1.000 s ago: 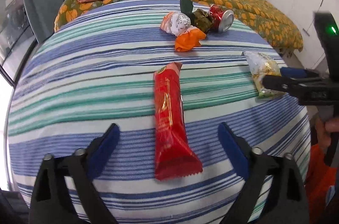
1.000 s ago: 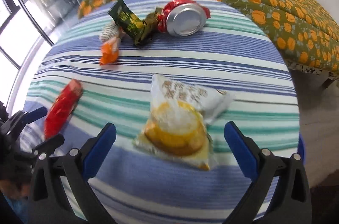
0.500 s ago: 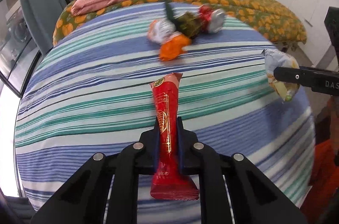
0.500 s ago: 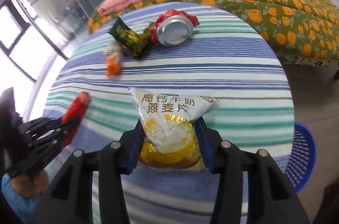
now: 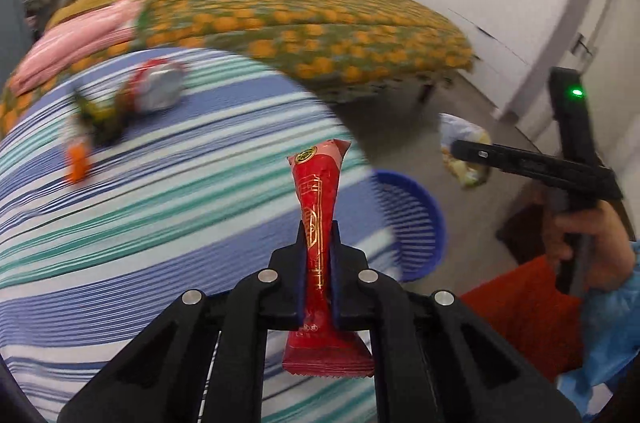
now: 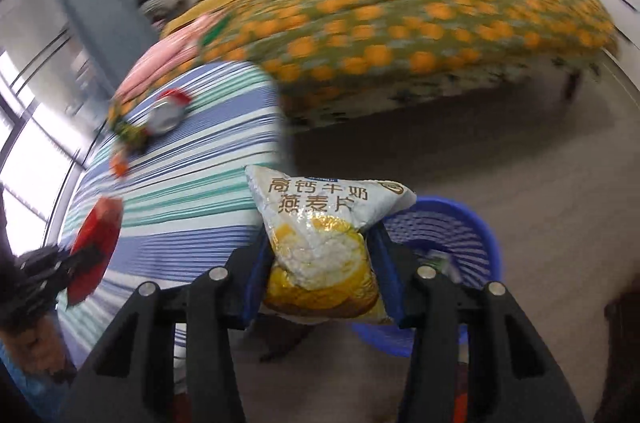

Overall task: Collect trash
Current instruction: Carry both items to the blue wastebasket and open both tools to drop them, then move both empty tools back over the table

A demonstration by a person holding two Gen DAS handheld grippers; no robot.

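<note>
My left gripper is shut on a long red snack wrapper and holds it lifted over the right edge of the striped table. My right gripper is shut on a white and yellow oat snack packet and holds it above the floor, in front of the blue trash basket. The basket also shows in the left wrist view, below and right of the table. The right gripper with its packet hangs in the air right of the basket there.
A crushed red can, a dark green wrapper and an orange wrapper lie at the table's far side. A bed with an orange-flowered cover stands behind. A red mat lies on the floor at right.
Both grippers closed on their wrappers, lifted them off the table and swung right. The blue basket has come into view.
</note>
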